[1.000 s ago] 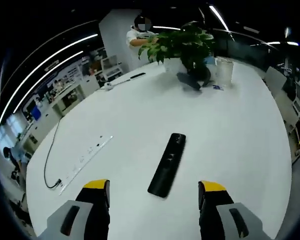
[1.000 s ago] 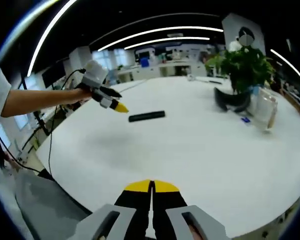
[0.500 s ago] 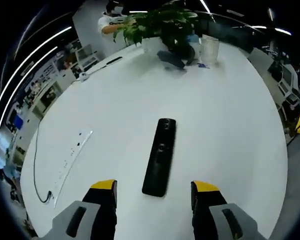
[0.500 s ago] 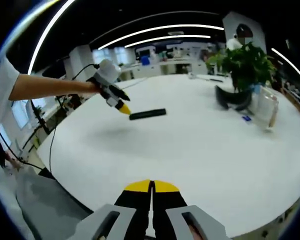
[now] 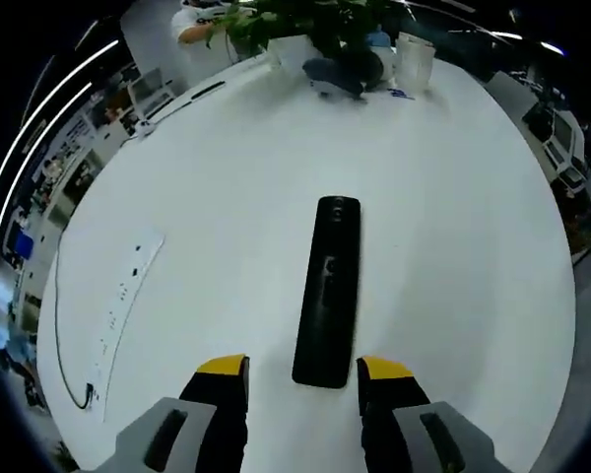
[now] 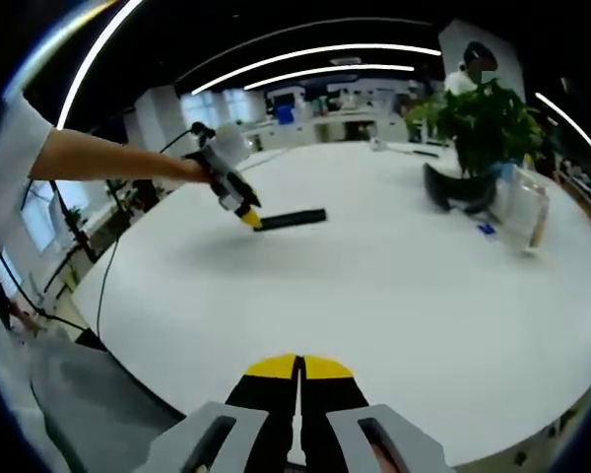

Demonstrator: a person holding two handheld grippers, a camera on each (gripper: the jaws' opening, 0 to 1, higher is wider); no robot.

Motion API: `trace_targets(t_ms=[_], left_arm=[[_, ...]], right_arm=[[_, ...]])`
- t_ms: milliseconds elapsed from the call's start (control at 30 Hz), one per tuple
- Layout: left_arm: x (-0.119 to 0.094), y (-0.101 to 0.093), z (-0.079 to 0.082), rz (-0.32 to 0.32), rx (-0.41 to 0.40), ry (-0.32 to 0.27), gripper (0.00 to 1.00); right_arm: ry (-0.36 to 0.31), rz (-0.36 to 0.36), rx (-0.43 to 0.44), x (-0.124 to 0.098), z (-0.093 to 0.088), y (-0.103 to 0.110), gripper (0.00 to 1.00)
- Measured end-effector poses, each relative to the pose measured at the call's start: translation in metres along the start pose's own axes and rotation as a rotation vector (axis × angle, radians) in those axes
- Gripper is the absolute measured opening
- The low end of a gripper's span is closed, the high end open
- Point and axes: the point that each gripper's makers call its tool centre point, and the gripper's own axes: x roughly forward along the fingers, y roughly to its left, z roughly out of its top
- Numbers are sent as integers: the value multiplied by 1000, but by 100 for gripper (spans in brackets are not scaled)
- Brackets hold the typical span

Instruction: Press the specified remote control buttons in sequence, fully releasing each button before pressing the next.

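Left gripper view: my left gripper point(image 5: 302, 372) has its fingers released, straddling the near end of the black remote point(image 5: 329, 290) flat on the white desk point(image 5: 453, 217). Right gripper view: right gripper point(image 6: 297, 369) fingers clenched together, holding nothing; remote point(image 6: 290, 219) lies far across the desk, left gripper point(image 6: 248, 217) at its end.

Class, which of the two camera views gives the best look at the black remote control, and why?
The left gripper view: the remote control lies lengthwise on the white table, large and seen from above, its near end between the open left gripper jaws. The right gripper view shows it small, far off, side-on.
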Motion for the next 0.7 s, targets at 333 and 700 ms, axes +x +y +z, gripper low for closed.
trace_targets(t_ms=[333, 700], left_arm=[[14, -3, 4, -17, 69, 35, 41], [14, -8, 0, -113, 21, 50, 35]], right_arm=[[10, -7, -3, 1, -2, -1, 0], [20, -7, -9, 2, -3, -1, 0]])
